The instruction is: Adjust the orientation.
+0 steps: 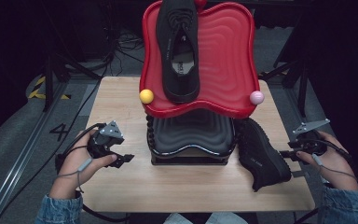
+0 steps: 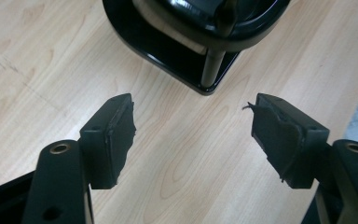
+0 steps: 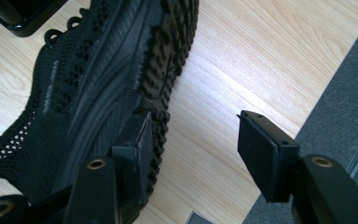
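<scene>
Right gripper (image 1: 292, 152) at table's (image 1: 121, 98) right edge, jaws open, one pad (image 3: 140, 144) against sole of black shoe (image 1: 261, 154) lying tilted on its side right of stand (image 1: 191, 140), other pad clear; no grip made. Left gripper (image 1: 116, 156) near left, jaws wide, empty, over bare wood. Second shoe (image 1: 179, 51) on red tray (image 1: 228, 56), far centre.

A light wooden table (image 1: 121, 186) bears a two-tier rack (image 1: 191, 135) and a black shoe (image 1: 261, 154).
</scene>
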`<action>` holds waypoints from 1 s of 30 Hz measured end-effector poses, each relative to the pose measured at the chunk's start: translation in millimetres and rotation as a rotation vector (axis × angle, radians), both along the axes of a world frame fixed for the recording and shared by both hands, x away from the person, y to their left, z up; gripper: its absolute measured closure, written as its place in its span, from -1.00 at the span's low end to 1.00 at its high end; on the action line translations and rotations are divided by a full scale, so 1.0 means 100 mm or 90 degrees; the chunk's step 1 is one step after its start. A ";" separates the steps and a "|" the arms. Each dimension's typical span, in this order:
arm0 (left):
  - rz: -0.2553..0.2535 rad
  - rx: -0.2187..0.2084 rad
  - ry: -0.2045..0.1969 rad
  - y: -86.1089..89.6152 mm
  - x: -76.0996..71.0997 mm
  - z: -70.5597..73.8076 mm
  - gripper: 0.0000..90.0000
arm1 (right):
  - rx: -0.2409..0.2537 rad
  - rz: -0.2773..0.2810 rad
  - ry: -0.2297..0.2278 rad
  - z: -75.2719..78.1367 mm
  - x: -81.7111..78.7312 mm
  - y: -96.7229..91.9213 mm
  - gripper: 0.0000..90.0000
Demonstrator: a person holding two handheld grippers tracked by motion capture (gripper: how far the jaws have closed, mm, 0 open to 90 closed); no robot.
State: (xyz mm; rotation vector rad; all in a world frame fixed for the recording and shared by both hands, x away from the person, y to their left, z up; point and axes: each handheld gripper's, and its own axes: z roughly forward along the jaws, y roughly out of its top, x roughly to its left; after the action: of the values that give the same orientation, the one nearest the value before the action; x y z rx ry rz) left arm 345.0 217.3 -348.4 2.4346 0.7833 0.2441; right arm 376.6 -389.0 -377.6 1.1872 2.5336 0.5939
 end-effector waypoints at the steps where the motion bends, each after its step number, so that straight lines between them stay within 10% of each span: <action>1: 0.002 -0.004 -0.003 0.00 -0.01 -0.03 -0.33 | 0.000 0.001 0.001 0.00 0.00 0.01 0.05; 17: 0.017 -0.003 0.021 0.05 -0.07 -0.33 -0.36 | 0.005 0.000 -0.020 0.17 -0.10 0.03 0.17; 24: 0.016 0.003 0.038 0.05 -0.05 -0.40 -0.36 | 0.059 -0.007 0.040 0.27 -0.15 0.11 0.78; 30: 0.014 0.000 0.040 0.04 -0.05 -0.43 -0.36 | 0.043 0.017 0.054 0.26 -0.15 0.22 1.00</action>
State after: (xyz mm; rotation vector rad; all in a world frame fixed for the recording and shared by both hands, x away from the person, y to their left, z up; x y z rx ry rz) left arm 340.2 221.8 -391.5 2.4447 0.8370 0.1770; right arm 361.3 -366.8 -351.2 1.2277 2.6223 0.6543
